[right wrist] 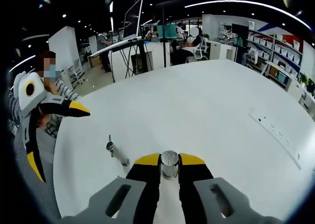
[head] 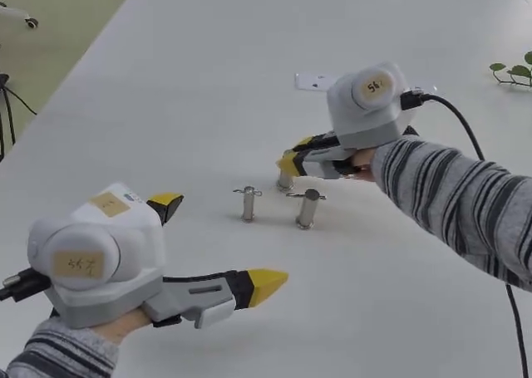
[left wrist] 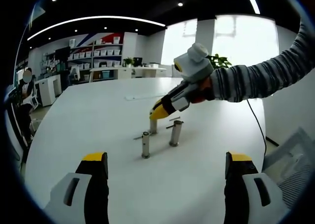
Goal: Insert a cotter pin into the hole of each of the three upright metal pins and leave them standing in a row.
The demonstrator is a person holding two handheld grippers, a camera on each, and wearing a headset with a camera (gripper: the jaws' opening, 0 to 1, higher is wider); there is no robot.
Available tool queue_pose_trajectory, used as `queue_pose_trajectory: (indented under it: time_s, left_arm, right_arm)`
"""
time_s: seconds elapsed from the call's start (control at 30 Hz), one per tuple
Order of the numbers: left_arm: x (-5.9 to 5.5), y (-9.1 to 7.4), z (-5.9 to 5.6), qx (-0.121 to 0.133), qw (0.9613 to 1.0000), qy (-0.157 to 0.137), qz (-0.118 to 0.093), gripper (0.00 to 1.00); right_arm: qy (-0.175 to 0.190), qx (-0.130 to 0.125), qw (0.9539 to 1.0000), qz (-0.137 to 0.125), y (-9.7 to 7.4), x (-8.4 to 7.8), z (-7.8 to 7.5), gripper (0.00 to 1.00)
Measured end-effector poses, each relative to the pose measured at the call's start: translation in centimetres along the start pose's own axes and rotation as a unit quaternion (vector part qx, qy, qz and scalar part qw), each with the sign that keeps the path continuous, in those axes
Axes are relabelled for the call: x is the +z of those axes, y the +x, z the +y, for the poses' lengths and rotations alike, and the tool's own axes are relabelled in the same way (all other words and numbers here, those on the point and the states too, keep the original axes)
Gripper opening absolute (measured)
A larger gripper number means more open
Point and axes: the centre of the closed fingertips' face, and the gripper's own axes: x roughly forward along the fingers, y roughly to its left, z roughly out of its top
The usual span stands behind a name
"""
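Right gripper [head: 289,164] clamped on the far metal pin [head: 285,181], keeping it upright on the table [head: 208,79], probably to line it up with the left-hand pin [head: 248,205] and nearer pin [head: 307,210], each crossed by a cotter pin [head: 306,195]; left gripper [head: 218,238] wide, empty, held clear

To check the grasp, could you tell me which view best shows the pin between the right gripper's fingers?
The right gripper view: the pin sits close up, its top clear between the fingers. The head view shows its lower part below the fingers, as does the left gripper view.
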Motion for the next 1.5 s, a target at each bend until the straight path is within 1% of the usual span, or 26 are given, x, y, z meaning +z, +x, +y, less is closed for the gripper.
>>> queue_pose_trajectory:
  time_s: [0.17, 0.23, 0.27, 0.47, 0.63, 0.7, 0.83, 0.93, 1.1, 1.23, 1.33, 1.5]
  left_arm:
    - [0.0, -0.1, -0.3, -0.002, 1.0000, -0.001, 0.000, 0.99]
    - [0.0, -0.1, -0.4, -0.002, 1.0000, 0.000, 0.000, 0.99]
    - [0.0, -0.2, -0.4, -0.003, 1.0000, 0.000, 0.000, 0.99]
    - [0.0, -0.3, -0.6, -0.004, 1.0000, 0.001, 0.001, 0.99]
    - [0.2, -0.4, -0.6, -0.003, 1.0000, 0.002, -0.004, 0.99]
    - [0.2, -0.4, -0.6, -0.003, 1.0000, 0.003, -0.004, 0.99]
    - [0.3, -0.5, -0.7, -0.003, 1.0000, 0.003, -0.006, 0.99]
    - [0.3, -0.5, -0.8, -0.002, 1.0000, 0.002, -0.007, 0.99]
    - [0.2, -0.6, -0.9, -0.001, 1.0000, 0.002, -0.007, 0.99]
    - [0.2, -0.8, -1.1, -0.002, 1.0000, 0.003, -0.007, 0.98]
    - [0.1, -0.9, -1.2, -0.002, 1.0000, 0.002, -0.007, 0.98]
    - [0.1, -1.0, -1.4, -0.002, 1.0000, 0.002, -0.008, 0.98]
  right_arm:
    - [0.004, -0.016, 0.9998, 0.008, -1.7, -1.2, -0.8, 0.08]
    - [0.009, -0.023, 0.9996, 0.011, -2.3, -1.9, -1.5, 0.08]
    - [0.010, -0.025, 0.9996, 0.011, -2.5, -2.1, -1.6, 0.08]
    - [0.019, -0.039, 0.9989, 0.017, -4.2, -3.5, -1.8, 0.08]
    - [0.032, -0.053, 0.9979, 0.022, -5.5, -4.7, -1.8, 0.08]
    - [0.035, -0.055, 0.9976, 0.022, -6.0, -5.1, -1.8, 0.08]
    - [0.046, -0.070, 0.9961, 0.028, -7.1, -6.2, -1.6, 0.08]
    - [0.061, -0.080, 0.9945, 0.029, -7.8, -7.0, -1.5, 0.08]
    - [0.070, -0.093, 0.9924, 0.040, -8.8, -8.2, -0.9, 0.08]
    - [0.083, -0.099, 0.9909, 0.037, -9.3, -8.6, -0.4, 0.08]
    - [0.091, -0.102, 0.9900, 0.034, -9.5, -8.9, 0.3, 0.08]
    - [0.096, -0.107, 0.9890, 0.034, -9.7, -9.2, 1.2, 0.08]
